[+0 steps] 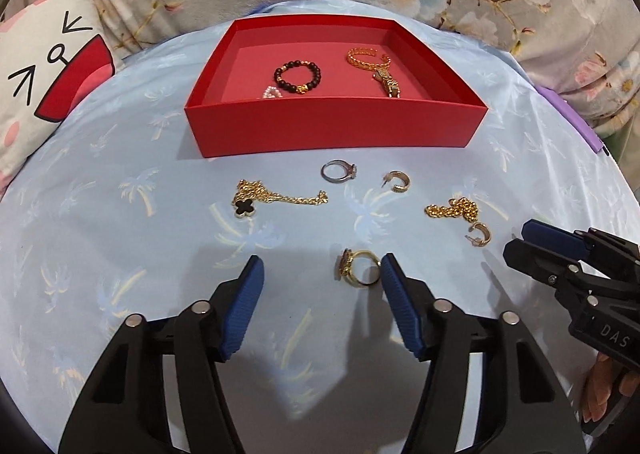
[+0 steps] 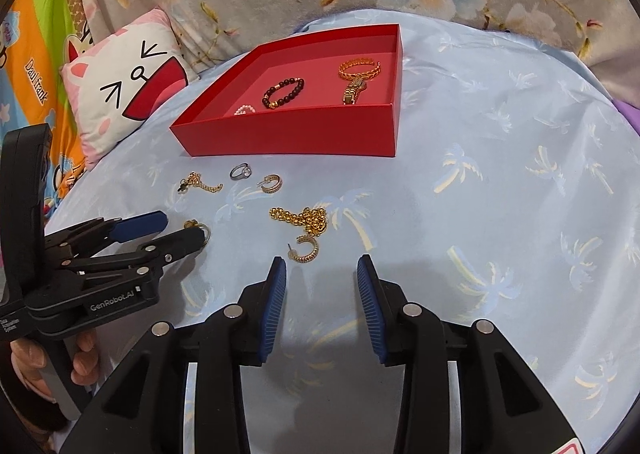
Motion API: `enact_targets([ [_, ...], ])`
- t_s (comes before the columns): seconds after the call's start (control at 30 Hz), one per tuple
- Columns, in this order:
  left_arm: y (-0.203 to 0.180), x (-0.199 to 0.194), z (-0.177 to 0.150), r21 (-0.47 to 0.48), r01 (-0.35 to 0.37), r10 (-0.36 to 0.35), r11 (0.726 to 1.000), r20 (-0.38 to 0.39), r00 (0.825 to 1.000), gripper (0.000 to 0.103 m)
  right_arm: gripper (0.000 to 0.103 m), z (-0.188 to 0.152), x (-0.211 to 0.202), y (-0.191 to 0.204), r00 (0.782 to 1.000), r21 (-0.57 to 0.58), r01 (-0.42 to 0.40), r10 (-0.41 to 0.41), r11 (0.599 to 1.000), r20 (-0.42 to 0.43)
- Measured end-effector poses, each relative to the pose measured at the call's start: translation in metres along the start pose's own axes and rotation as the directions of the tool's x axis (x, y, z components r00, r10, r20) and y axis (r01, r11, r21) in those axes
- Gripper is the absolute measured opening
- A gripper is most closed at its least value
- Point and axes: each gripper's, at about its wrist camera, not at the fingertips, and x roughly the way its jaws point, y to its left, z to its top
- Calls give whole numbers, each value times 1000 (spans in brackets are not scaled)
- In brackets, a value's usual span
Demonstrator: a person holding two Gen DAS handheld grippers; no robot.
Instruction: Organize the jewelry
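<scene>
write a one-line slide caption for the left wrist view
Open left gripper closing in on a gold ring on the blue cloth, red box beyond.

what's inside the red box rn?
In the red box: a dark bead bracelet, a gold cuff, a gold watch. A pearl piece is partly hidden by the front wall.

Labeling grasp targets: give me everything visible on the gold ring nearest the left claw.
The gold ring is a thin, shiny yellow-metal band with a bulky ornate top, darker at its centre, detail too small to read. It lies on the light blue palm-print cloth, band opening facing up, the ornament at the camera-left end. It sits between the open fingers of the left claw, close against the right finger; contact cannot be confirmed. In the right wrist view that finger partly hides it. No other jewelry touches it.
</scene>
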Motion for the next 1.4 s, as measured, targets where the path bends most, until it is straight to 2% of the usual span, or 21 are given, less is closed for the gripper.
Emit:
enact_targets([
  [0.07, -1, 1, 1, 0, -11, 11, 1000, 1, 1000, 46, 37, 0, 0, 0, 1000, 2, -1, 1, 1000, -1],
  [0.13, 0, 1, 1, -5, -12, 12, 1000, 4, 1000, 31, 37, 0, 0, 1, 1000, 1, 1, -1, 1000, -2],
  [0.17, 1, 1, 1, -9, -9, 9, 1000, 5, 1000, 27, 37, 0, 0, 1, 1000, -1, 1, -1, 1000, -2],
  [0.23, 2, 0, 1, -12, -2, 2, 1000, 5, 1000, 12, 37, -1, 0, 1, 1000, 0, 3, -3, 1000, 0],
  [0.3, 2, 0, 1, -9, 5, -5, 1000, 4, 1000, 8, 37, -1, 0, 2, 1000, 0, 3, -3, 1000, 0],
  [0.57, 17, -5, -4, -31, 7, -7, 1000, 6, 1000, 8, 37, 18, 9, 12, 999, -47, 32, -31, 998, 13],
  [0.67, 25, -7, -6, -52, 14, -14, 999, 10, 1000, 8, 36, 24, 24, 15, 999, -53, 36, -37, 998, -10],
  [0.73, 28, -7, -6, -66, 26, -26, 997, 11, 1000, 8, 30, 27, 32, 11, 999, -26, 2, -3, 1000, -46],
  [0.83, 29, -7, -6, -68, 29, -28, 997, 11, 1000, 8, 27, 29, 34, 9, 999, -9, -1, 1, 1000, -47],
  [0.97, 29, -7, -7, -69, 30, -29, 997, 10, 1000, 8, 23, 29, 36, 13, 998, -25, 26, -27, 999, -49],
  [1.17, 29, -7, -7, -65, 25, -25, 998, 10, 1000, 9, 8, 29, 39, 18, 996, -59, 69, -72, 996, -52],
  [1.4, 29, -7, -7, -66, 26, -26, 997, 10, 1000, 9, 7, 28, 36, 14, 997, -46, 60, -62, 997, -42],
])
